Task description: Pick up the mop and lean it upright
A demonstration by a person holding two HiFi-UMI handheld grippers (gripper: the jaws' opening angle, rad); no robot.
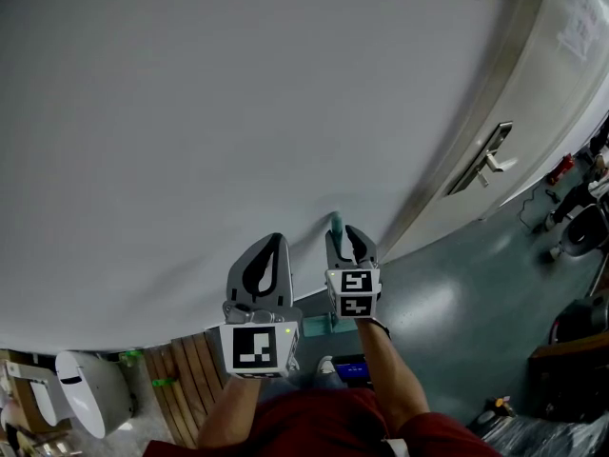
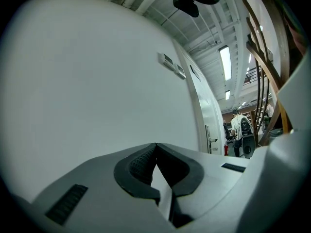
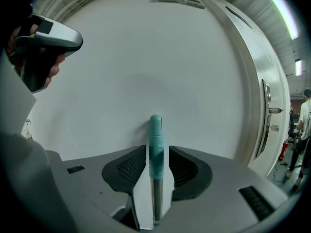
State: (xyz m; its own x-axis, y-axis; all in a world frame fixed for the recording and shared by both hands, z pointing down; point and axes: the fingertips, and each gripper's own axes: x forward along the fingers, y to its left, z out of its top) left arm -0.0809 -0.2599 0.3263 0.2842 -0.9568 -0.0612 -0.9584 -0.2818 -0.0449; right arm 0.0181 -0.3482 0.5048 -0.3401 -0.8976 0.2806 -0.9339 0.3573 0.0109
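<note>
The mop's handle (image 1: 335,225) has a teal grip at its top and a metal shaft below. It stands upright, its top against the white wall (image 1: 238,112). In the right gripper view the teal grip (image 3: 156,140) rises between the two jaws with a narrow gap on each side. My right gripper (image 1: 348,241) is open around the handle, close to the wall. My left gripper (image 1: 269,255) is beside it on the left, apart from the mop. Its jaws meet at the tips with nothing between them (image 2: 156,147). The mop's lower end is hidden behind my grippers.
A pale door with a lever handle (image 1: 485,160) stands right of the wall, also in the right gripper view (image 3: 266,110). Wooden slats (image 1: 181,379) and a white object (image 1: 86,393) lie low left. Clutter (image 1: 571,227) lies on the green floor at right. A person (image 2: 240,130) stands far off.
</note>
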